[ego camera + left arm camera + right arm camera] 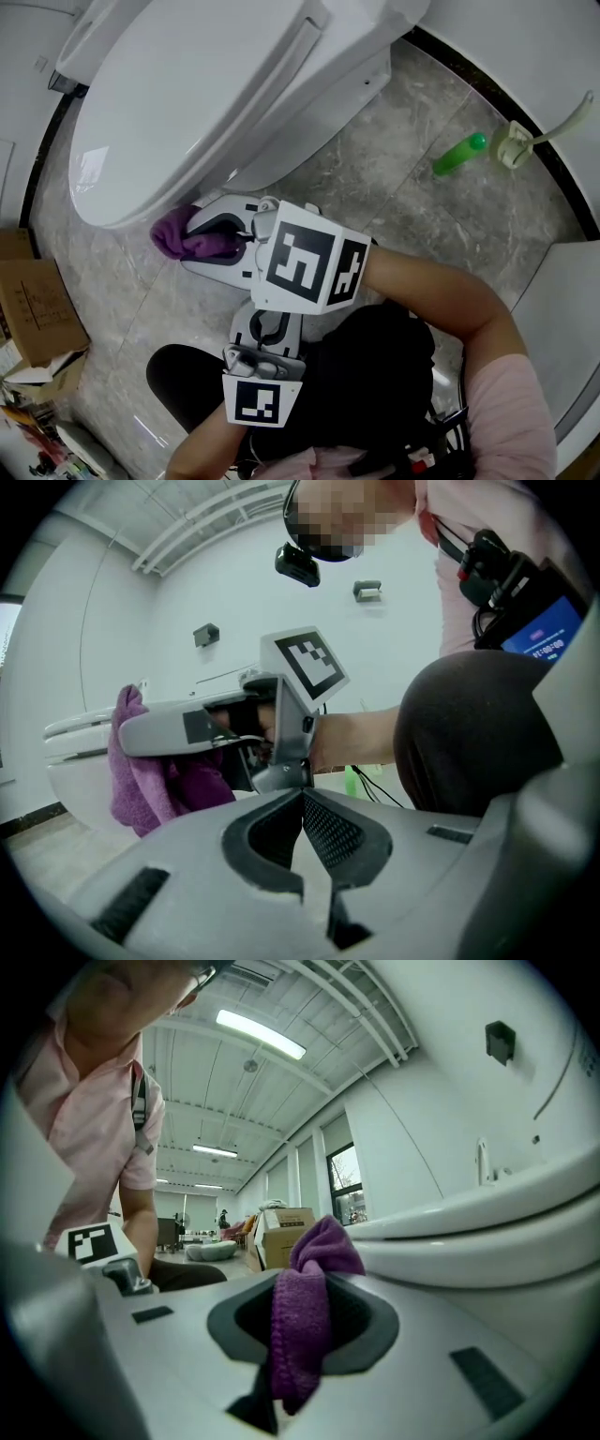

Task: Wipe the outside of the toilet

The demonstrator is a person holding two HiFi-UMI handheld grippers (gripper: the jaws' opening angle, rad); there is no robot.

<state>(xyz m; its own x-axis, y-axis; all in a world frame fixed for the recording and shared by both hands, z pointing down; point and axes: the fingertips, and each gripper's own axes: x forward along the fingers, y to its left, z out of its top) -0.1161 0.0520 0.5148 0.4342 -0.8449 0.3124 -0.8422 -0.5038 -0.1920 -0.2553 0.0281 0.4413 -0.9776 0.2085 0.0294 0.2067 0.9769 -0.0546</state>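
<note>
The white toilet (206,84) fills the top of the head view, its lid down. My right gripper (202,239) is shut on a purple cloth (183,234) and holds it against the lower front of the bowl. In the right gripper view the cloth (302,1316) bunches between the jaws of the right gripper (300,1288), with the bowl's rim (487,1232) close on the right. My left gripper (267,323) hangs just below the right one, over the person's lap. Seen in its own view, the left gripper (302,799) has its jaws closed together on nothing and faces the cloth (141,780).
A green bottle (459,155) lies on the grey tiled floor at the right, next to a pale brush holder (516,145) by the wall. Cardboard boxes (33,309) stand at the left. The person's dark trousers (375,375) fill the bottom centre.
</note>
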